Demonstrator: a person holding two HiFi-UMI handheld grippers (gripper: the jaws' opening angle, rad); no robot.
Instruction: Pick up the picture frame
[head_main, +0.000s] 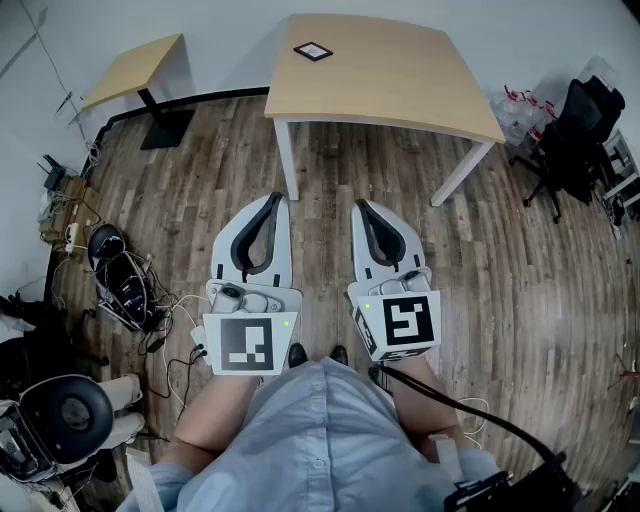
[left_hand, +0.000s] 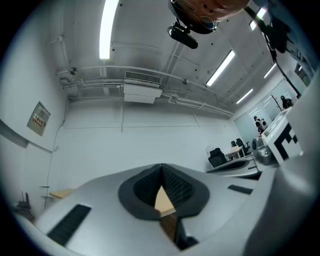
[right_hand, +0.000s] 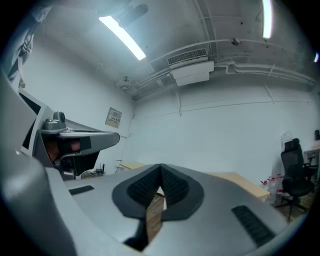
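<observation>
In the head view I have both grippers low over a floor of grey-brown wood planks (head_main: 500, 280). The left gripper (head_main: 277, 198) and the right gripper (head_main: 360, 205) are smooth white shells lined with black pads. Each pair of jaws curves inward and meets at the tips. The picture frame (head_main: 313, 51), a small dark square with a pale centre, lies flat on the far part of a light wooden table (head_main: 400, 80) with white legs, well apart from both grippers. A black office chair (head_main: 580, 130) stands to the right of the table.

In the left gripper view, the jaws are clenched tip to tip on nothing. The pads are finely ribbed, and a teardrop gap below the tips shows only a tan sliver of tabletop and plank floor.

In the right gripper view, the ribbed pads likewise press together at the tips, empty, with wood grain showing through the gap.
</observation>
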